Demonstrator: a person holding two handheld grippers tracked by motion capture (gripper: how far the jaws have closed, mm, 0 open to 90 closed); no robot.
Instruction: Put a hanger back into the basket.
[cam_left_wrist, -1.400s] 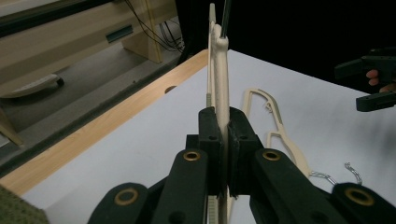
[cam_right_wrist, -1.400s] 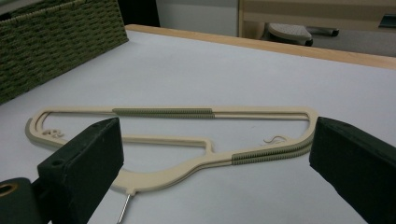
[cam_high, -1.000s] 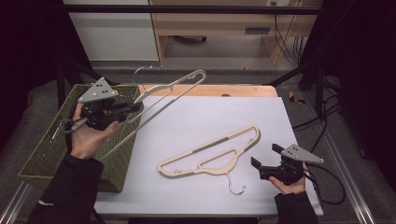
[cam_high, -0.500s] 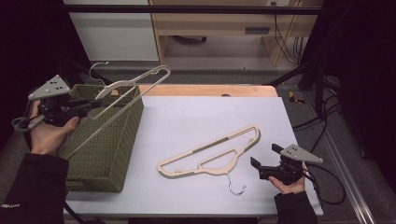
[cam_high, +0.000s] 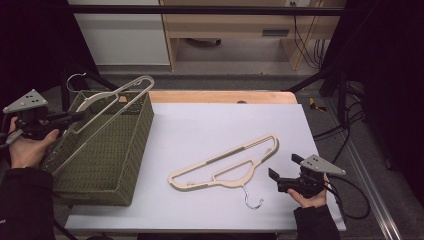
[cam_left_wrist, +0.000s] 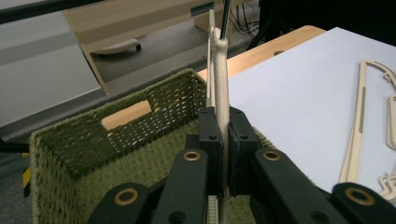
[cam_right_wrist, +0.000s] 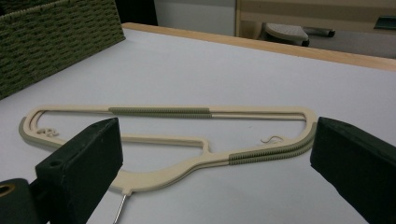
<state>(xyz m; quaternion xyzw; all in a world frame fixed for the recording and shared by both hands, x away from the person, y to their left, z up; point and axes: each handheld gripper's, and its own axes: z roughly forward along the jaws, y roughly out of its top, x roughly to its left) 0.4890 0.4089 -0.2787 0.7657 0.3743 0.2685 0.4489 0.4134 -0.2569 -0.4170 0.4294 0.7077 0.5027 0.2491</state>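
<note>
No readable writing or brand can be made out anywhere, just small curly marks moulded into the hanger on the counter (cam_right_wrist: 168, 140), too tiny to be read.

The left tool (cam_high: 75, 116) is clamped tight on a cream hanger (cam_high: 112, 102), which is pinched edge-on between the pads, as seen in the left gripper view (cam_left_wrist: 220, 116). That hanger is held in the air over the green woven basket (cam_high: 130, 150), its long axis running from the tool toward the counter's far edge, with the metal hook (cam_high: 74, 80) sticking out past the basket's far left corner. The basket itself is parked at the counter's left edge and hangs a bit over it.

The second hanger is lying flat on the white counter (cam_high: 210, 125), closer to the near right corner, long axis diagonal from near left to far right, its hook (cam_high: 252, 200) pointed at the near edge. The right tool (cam_high: 282, 175) is held wide open just beside it, nothing gripped, jaws aimed at the hanger's right end.

Plenty of bare counter is left between basket and hanger, and along the far edge too.
</note>
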